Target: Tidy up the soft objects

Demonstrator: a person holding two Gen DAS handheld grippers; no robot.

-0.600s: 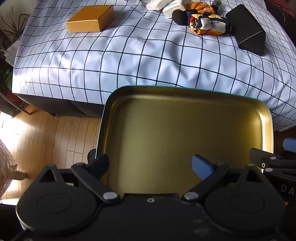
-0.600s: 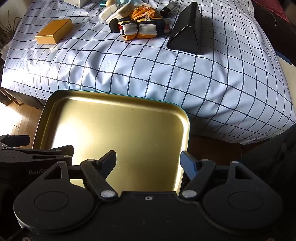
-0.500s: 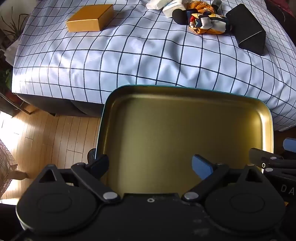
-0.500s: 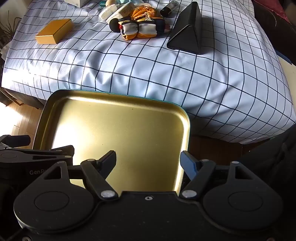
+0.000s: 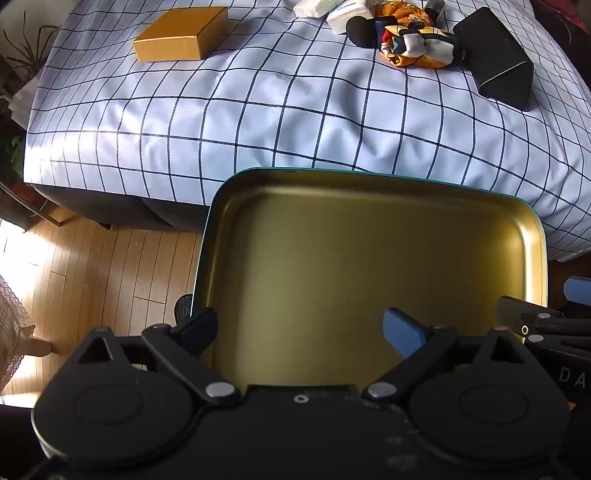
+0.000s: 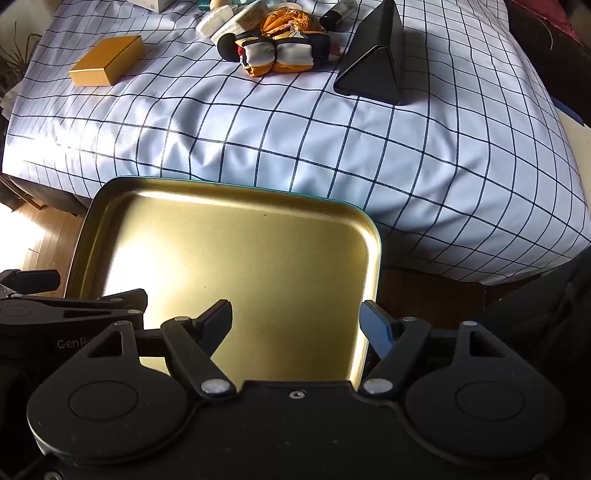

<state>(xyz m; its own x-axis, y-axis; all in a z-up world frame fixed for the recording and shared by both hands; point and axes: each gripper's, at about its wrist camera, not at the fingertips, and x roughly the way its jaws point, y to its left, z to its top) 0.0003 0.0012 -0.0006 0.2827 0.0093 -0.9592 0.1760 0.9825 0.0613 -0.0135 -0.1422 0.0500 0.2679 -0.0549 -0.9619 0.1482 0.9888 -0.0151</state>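
A gold metal tray (image 5: 369, 258) with a teal outside sits in front of both grippers, held level above the floor at the bed's near edge; it also shows in the right wrist view (image 6: 229, 258). My left gripper (image 5: 301, 330) straddles the tray's left rim, jaws wide apart. My right gripper (image 6: 297, 321) straddles its right rim, jaws wide apart. Whether the fingers clamp the rims is not visible. A soft orange, white and black fabric toy (image 5: 406, 42) lies far back on the bed, also in the right wrist view (image 6: 277, 55).
The bed has a white checked cover (image 5: 258, 110). A yellow box (image 5: 181, 35) lies at the back left, a black triangular case (image 5: 498, 62) at the back right, and white packets and a small bottle behind the toy (image 6: 236, 18). Wooden floor (image 5: 92, 277) lies on the left.
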